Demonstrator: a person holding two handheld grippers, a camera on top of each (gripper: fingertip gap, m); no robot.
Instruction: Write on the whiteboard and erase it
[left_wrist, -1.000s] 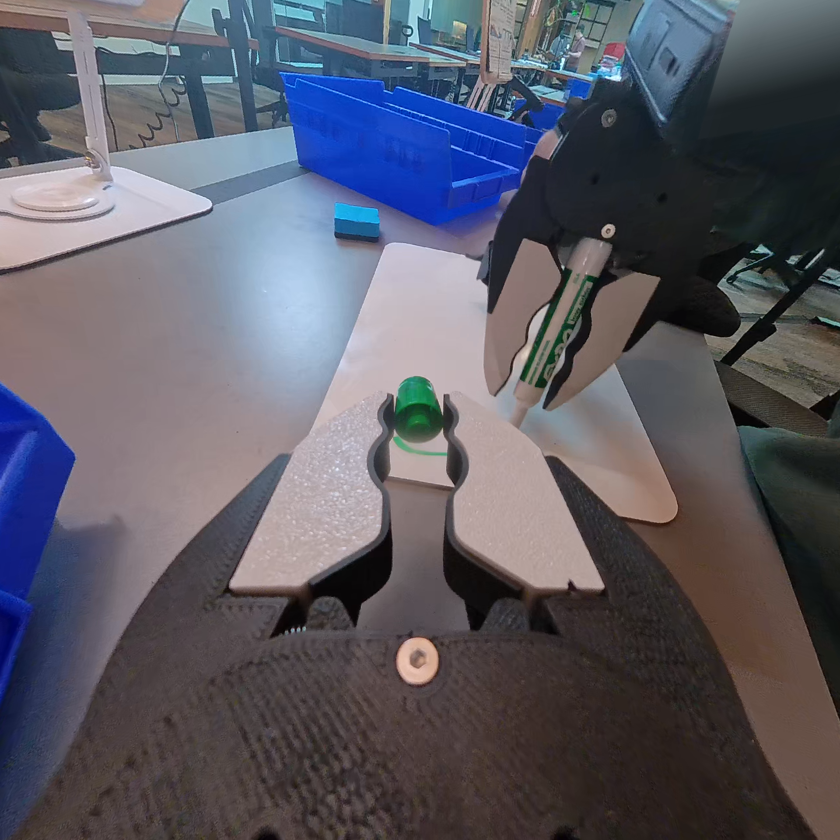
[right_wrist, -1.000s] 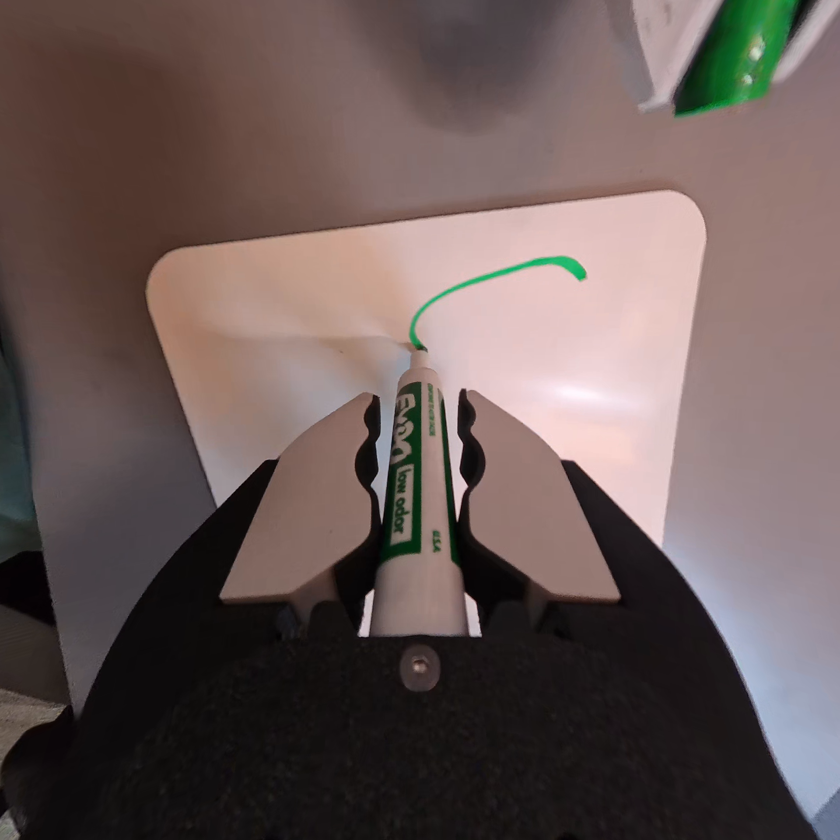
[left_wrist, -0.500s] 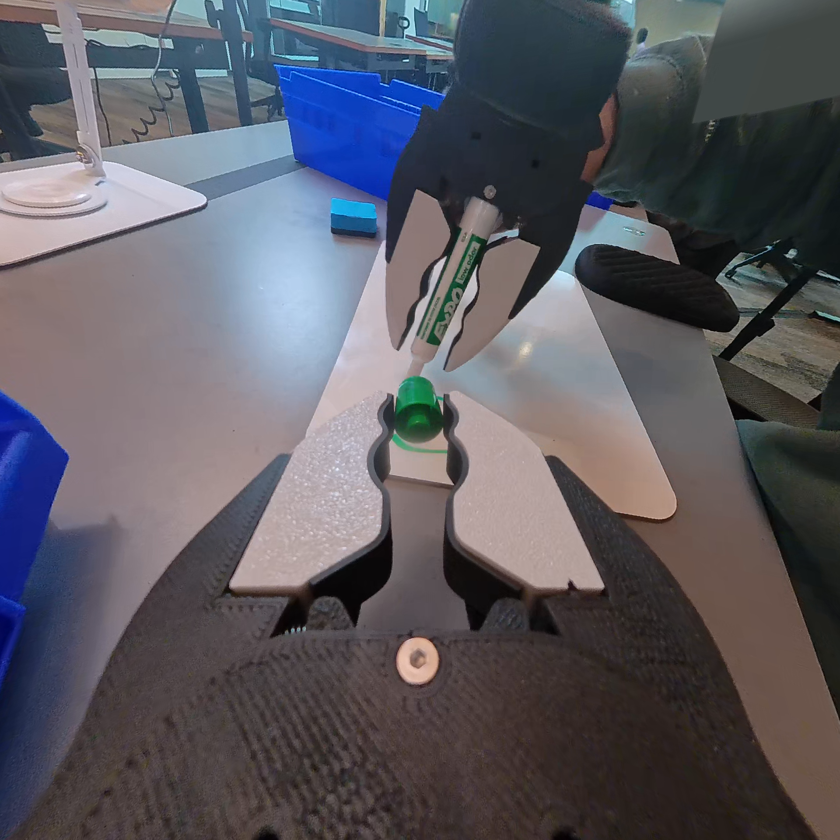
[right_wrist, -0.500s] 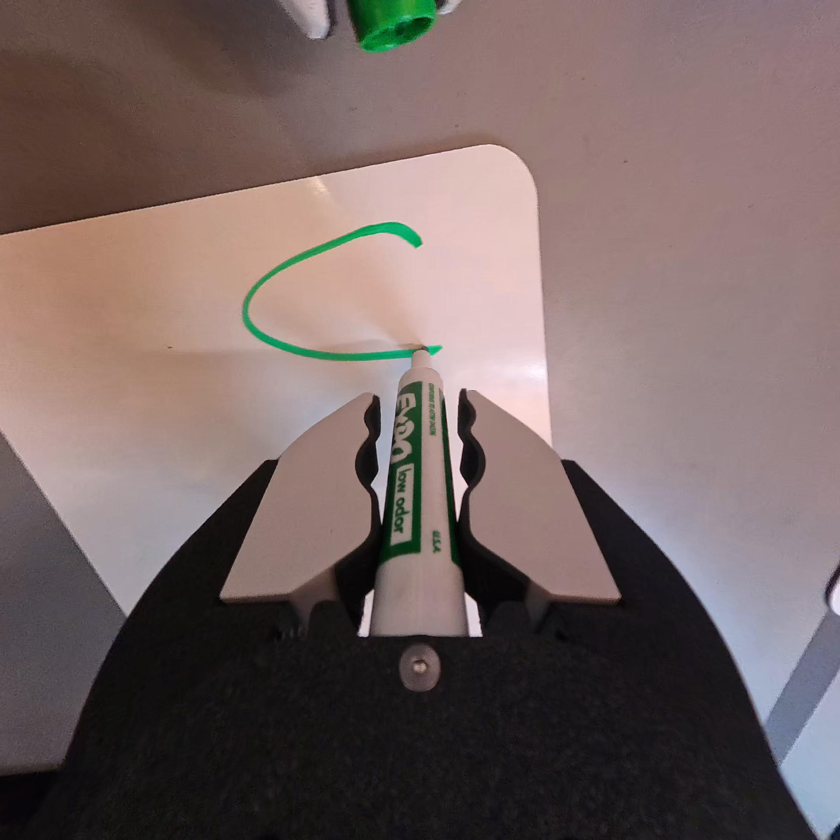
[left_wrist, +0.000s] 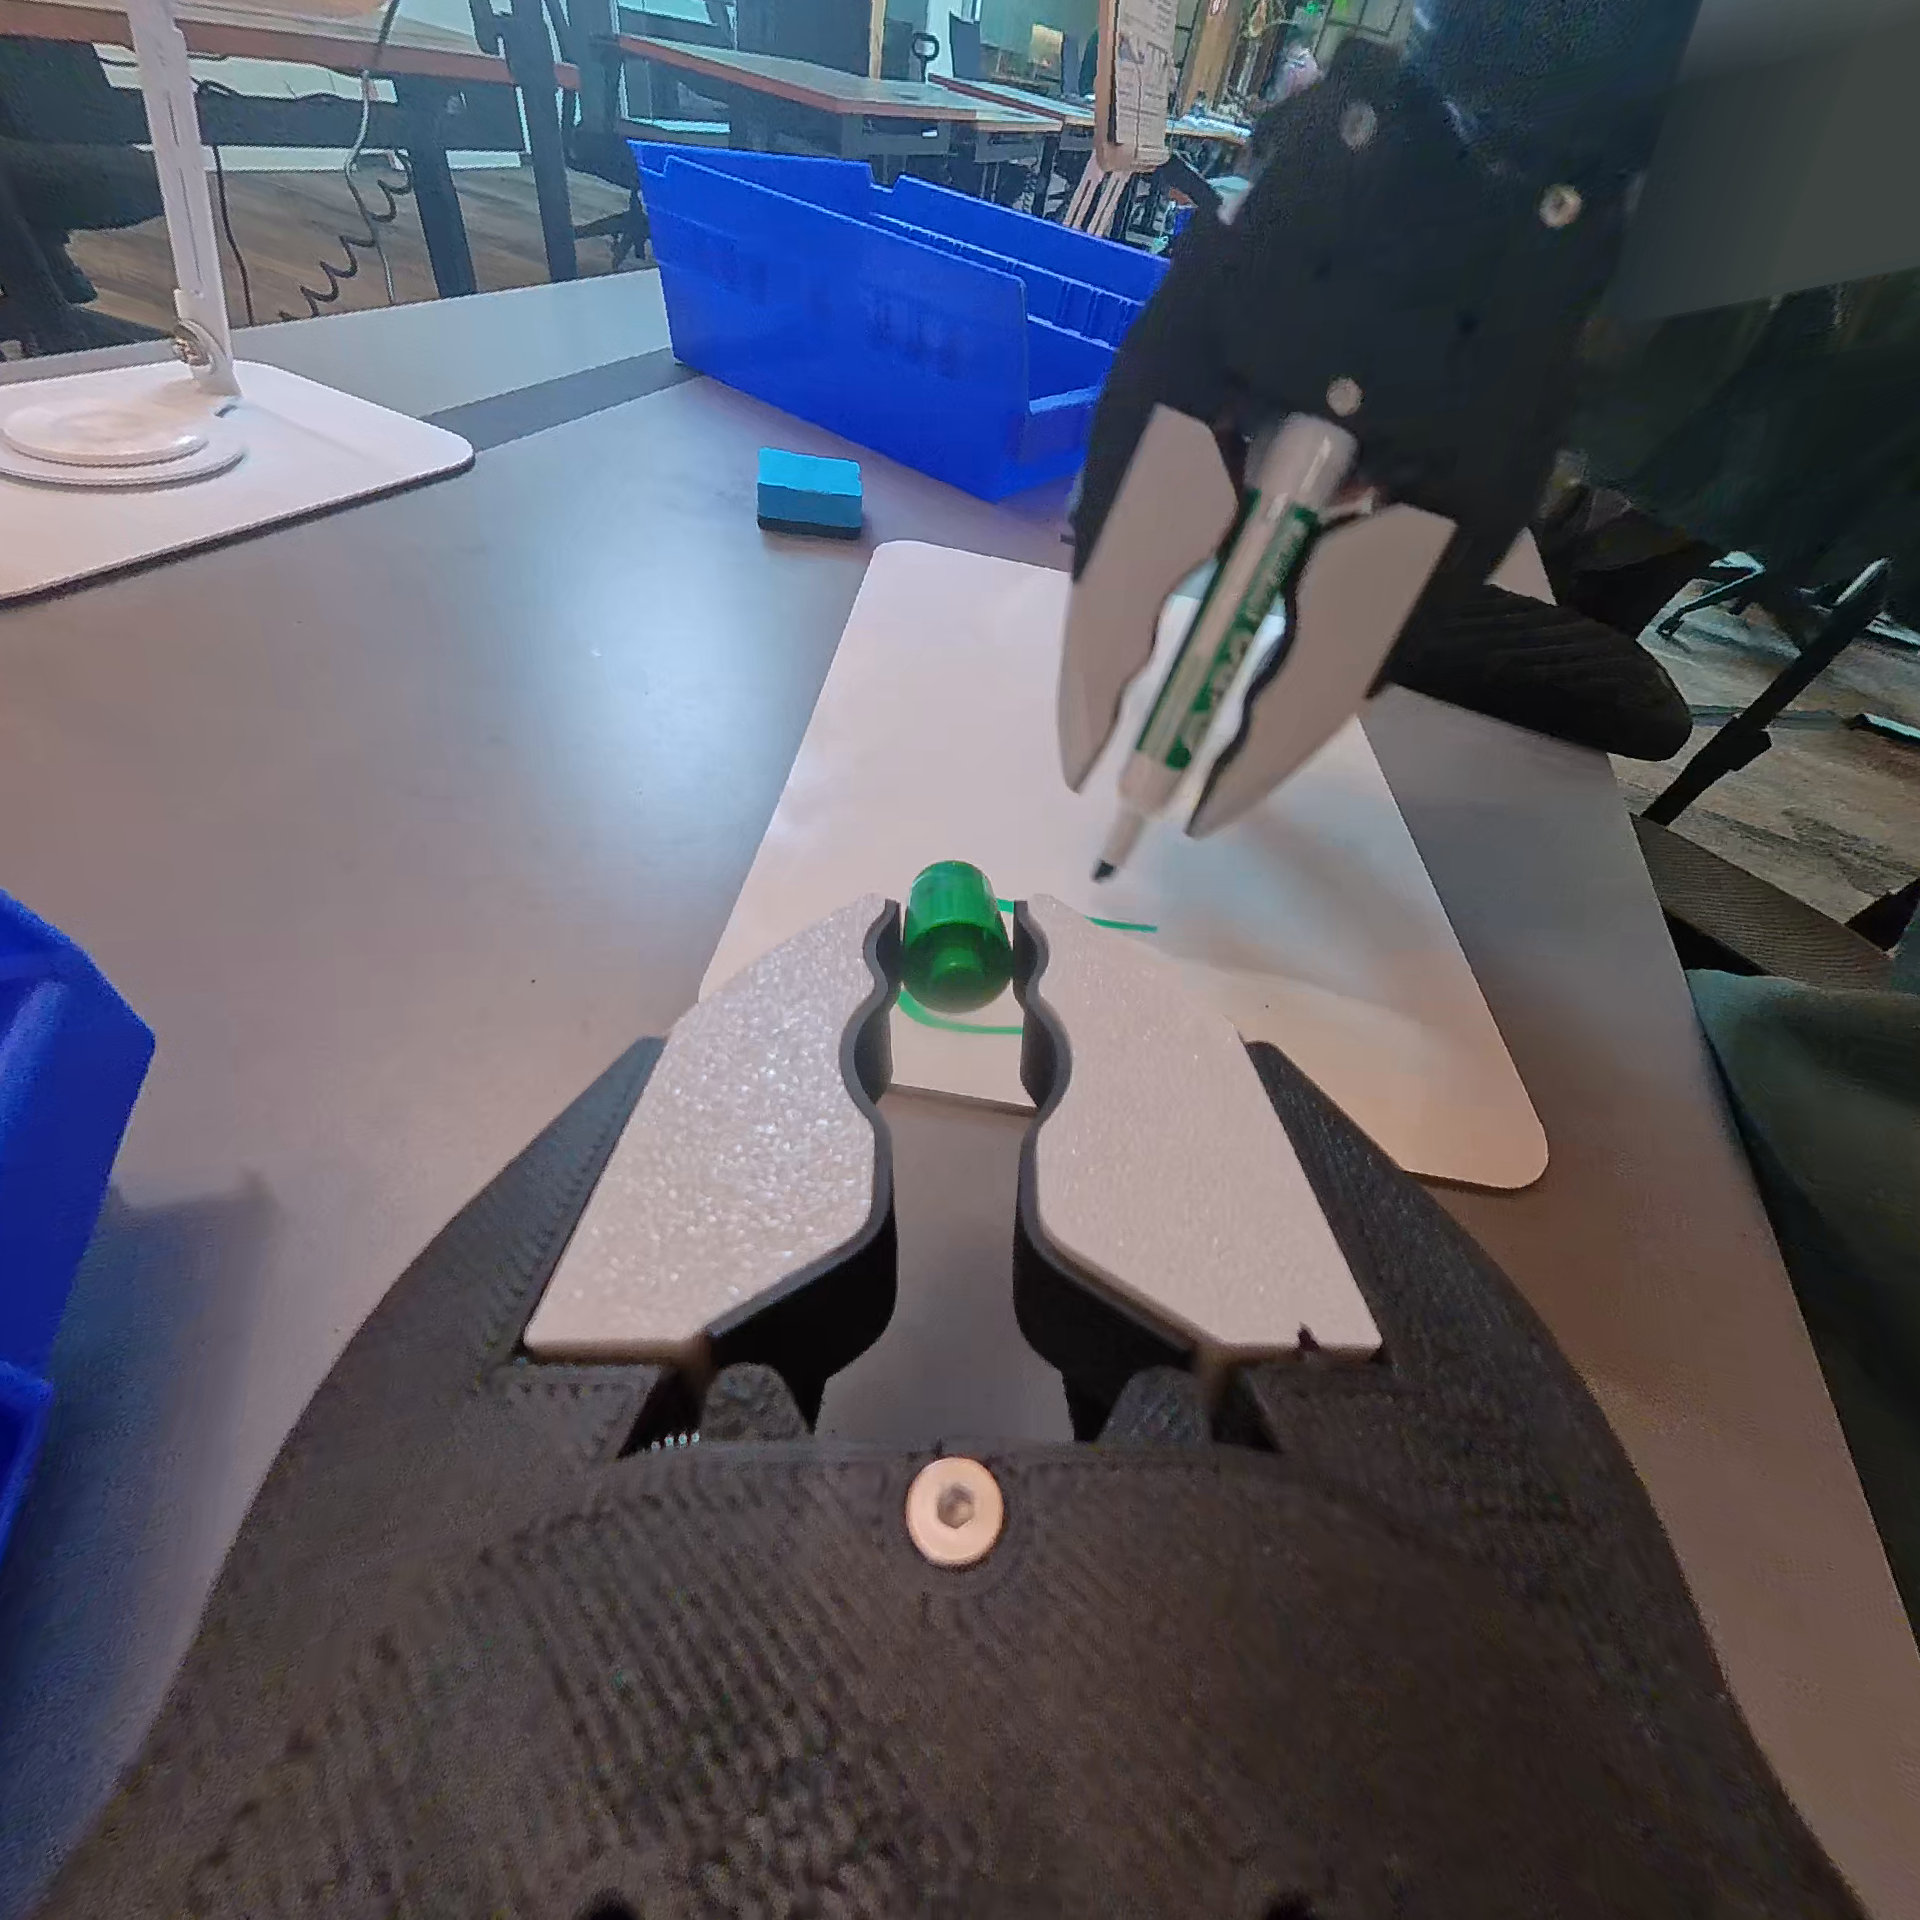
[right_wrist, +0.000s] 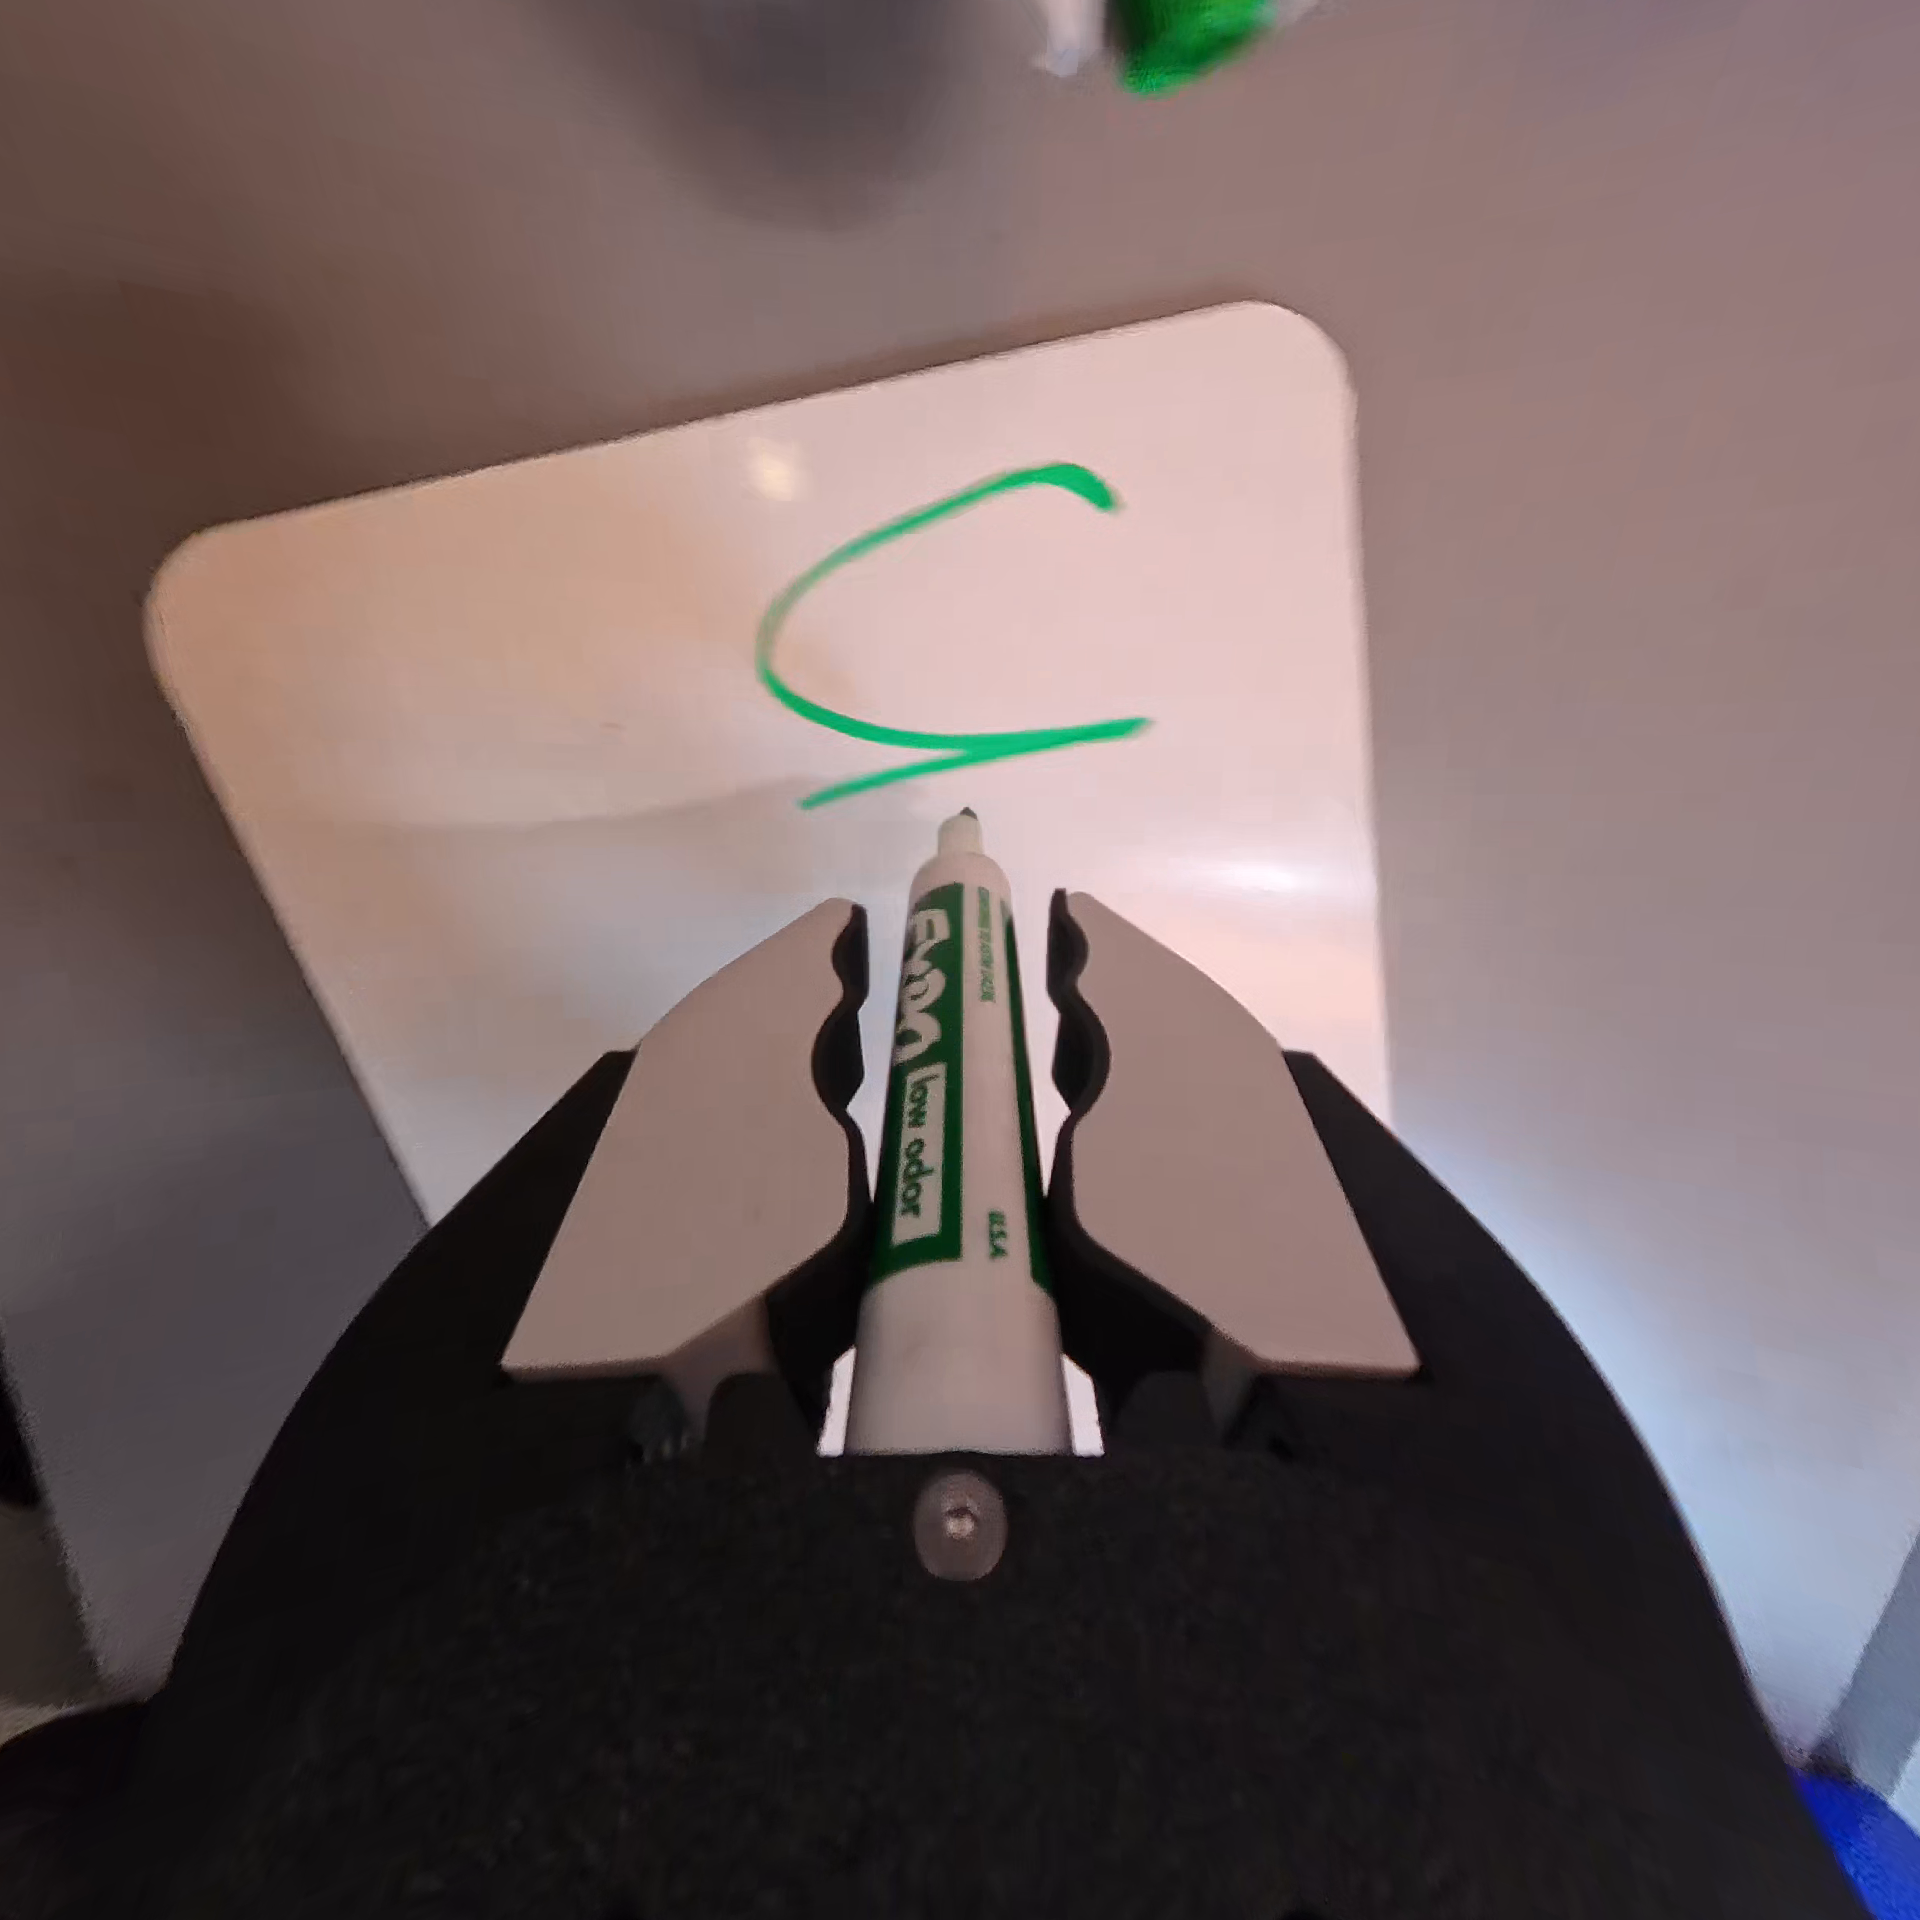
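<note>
While tilted steeply, right tool pinches marker above whiteboard.

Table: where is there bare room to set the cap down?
Open grey table lies left of the whiteboard, between the lamp base and the near blue bin. The strip around the eraser and the far bins is crowded.

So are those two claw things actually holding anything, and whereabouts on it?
Right gripper clamps the green marker around its barrel, tip free. Left gripper pinches the green cap by its sides.
</note>
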